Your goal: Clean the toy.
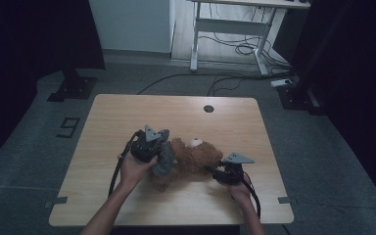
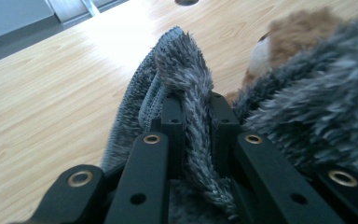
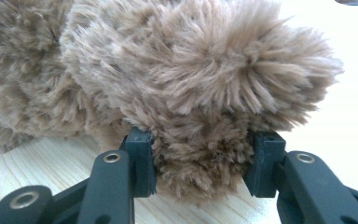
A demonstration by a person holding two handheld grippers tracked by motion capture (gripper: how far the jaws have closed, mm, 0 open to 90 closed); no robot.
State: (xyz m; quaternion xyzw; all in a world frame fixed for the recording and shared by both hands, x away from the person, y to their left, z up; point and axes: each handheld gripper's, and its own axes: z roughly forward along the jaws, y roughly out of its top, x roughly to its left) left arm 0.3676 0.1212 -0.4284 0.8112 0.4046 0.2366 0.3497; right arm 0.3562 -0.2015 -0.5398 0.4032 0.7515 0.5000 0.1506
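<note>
A brown teddy bear (image 1: 196,156) lies on the wooden table (image 1: 127,117), near the middle. A grey fuzzy garment (image 1: 165,160) covers its left part. My left gripper (image 1: 159,147) is shut on a fold of that grey cloth (image 2: 186,79), which stands up between its jaws, and the left gripper (image 2: 193,116) sits against the grey-clad body. The bear's pale muzzle (image 2: 261,56) peeks out behind the cloth. My right gripper (image 1: 214,170) is at the bear's right end. In the right gripper view, the right gripper (image 3: 200,163) has its jaws pressed on either side of a furry brown limb (image 3: 196,93).
A round cable hole (image 1: 208,108) sits near the table's far edge. Bare wood surrounds the bear on all sides. Beyond the table are a white desk frame (image 1: 235,29), loose cables on the floor (image 1: 240,49) and dark stands at both sides.
</note>
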